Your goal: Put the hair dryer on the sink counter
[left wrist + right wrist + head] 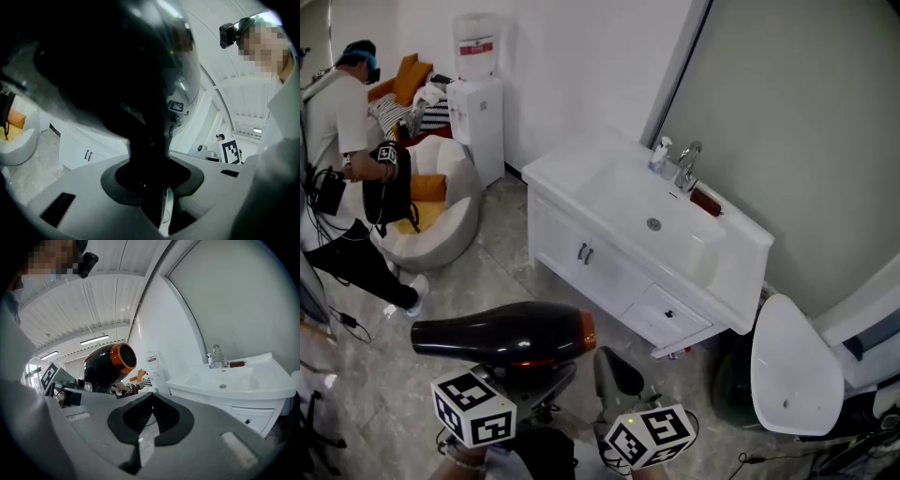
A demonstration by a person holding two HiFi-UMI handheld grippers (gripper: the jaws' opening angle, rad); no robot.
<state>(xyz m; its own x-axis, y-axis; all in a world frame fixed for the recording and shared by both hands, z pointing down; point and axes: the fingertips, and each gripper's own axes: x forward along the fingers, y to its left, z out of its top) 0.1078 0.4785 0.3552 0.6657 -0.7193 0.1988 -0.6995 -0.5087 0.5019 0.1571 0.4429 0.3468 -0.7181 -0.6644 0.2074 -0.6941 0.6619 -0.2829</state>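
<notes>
step in hand: transport. the hair dryer (502, 335) is in the air at the near left, over the floor and well apart from the sink counter (562, 167), its orange end turned right. the left gripper (149, 180) pinches the dryer's dark handle, jaws partly closed on it, barrel above them. the right gripper (146, 414) is beside it, jaws pressed together with nothing between them.

the counter lies far and to the right. the faucet (687, 164), a small bottle (660, 153) and a dark red item (705, 200) sit along its far edge.

judgement: placement is not yet done. the next move calls for carrying the dryer far and right, lowering it onto a flat, bare stretch of counter beside the basin (649, 211), then spreading the left jaws.
</notes>
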